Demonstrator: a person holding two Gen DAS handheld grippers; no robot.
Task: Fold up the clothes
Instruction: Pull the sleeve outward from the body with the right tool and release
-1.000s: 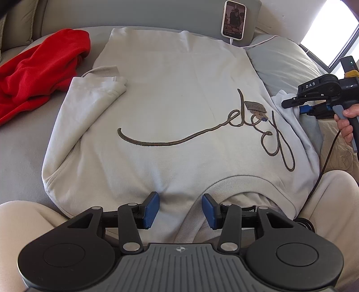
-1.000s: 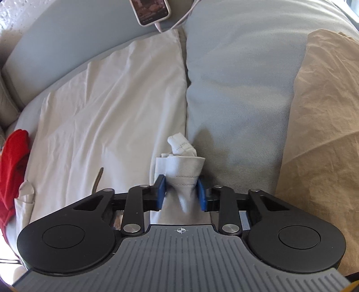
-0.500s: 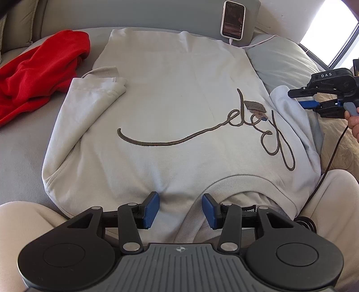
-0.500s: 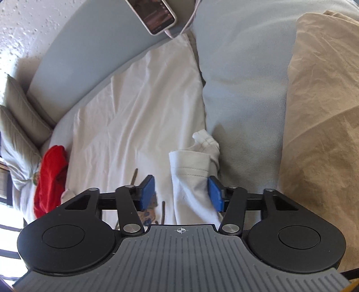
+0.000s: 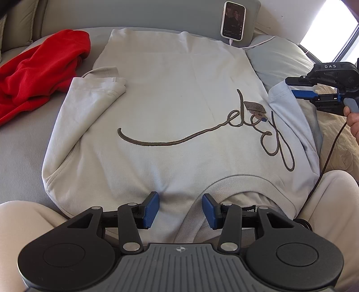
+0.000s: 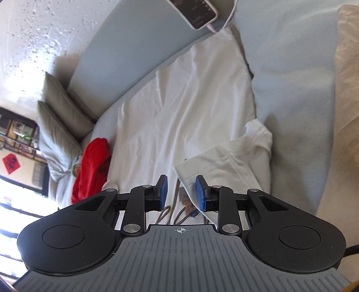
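My left tongs [image 5: 180,210] sit open over the pale grey cotton sweatshirt [image 5: 179,107] spread on the bed, right tongs [image 6: 181,192] closing around its sleeve cuff [image 6: 226,157] without pinching yet, so it may slip free mid-fold

Sunlit window [image 5: 332,24], grey sofa [image 5: 22,139]

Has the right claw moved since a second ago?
Yes. In the left wrist view the right claw has risen and drawn back right, off the sleeve, judged against the phone.
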